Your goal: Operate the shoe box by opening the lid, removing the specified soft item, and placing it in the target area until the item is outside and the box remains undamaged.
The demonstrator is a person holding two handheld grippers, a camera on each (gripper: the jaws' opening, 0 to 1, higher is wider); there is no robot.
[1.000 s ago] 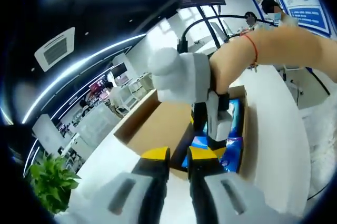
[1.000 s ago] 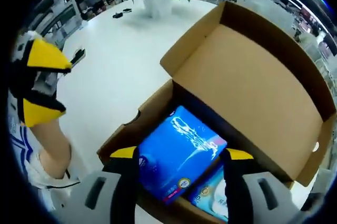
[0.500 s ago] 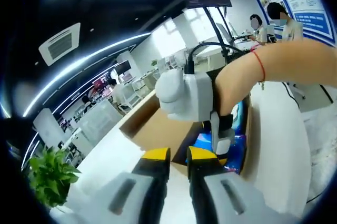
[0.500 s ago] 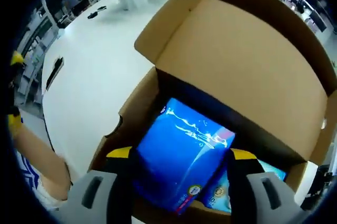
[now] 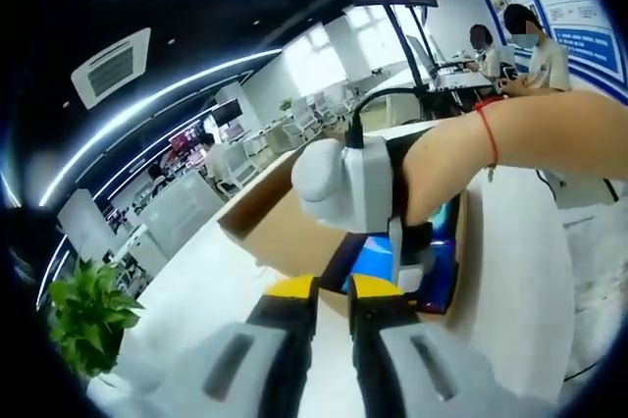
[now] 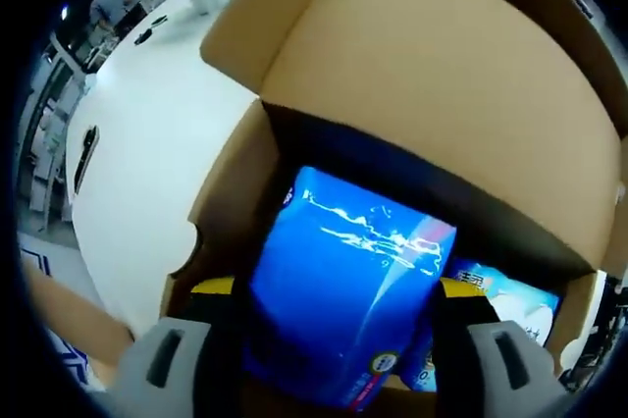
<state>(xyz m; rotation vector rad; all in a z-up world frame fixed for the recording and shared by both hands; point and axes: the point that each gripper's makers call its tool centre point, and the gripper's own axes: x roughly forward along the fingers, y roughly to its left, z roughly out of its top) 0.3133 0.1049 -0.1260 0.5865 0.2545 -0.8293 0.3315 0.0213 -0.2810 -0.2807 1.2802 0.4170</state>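
Two soft packs are sitting inside the brown cardboard shoe box, its lid already folded back. The right gripper is straddling the glossy blue soft pack, jaws wide on either side of it, though whether they are pressing it I cannot tell. A paler blue packet is lying just beside. Lifting askew risks snagging the box wall and tearing it. The left gripper is idling nearly closed, holding nothing, above the white table.
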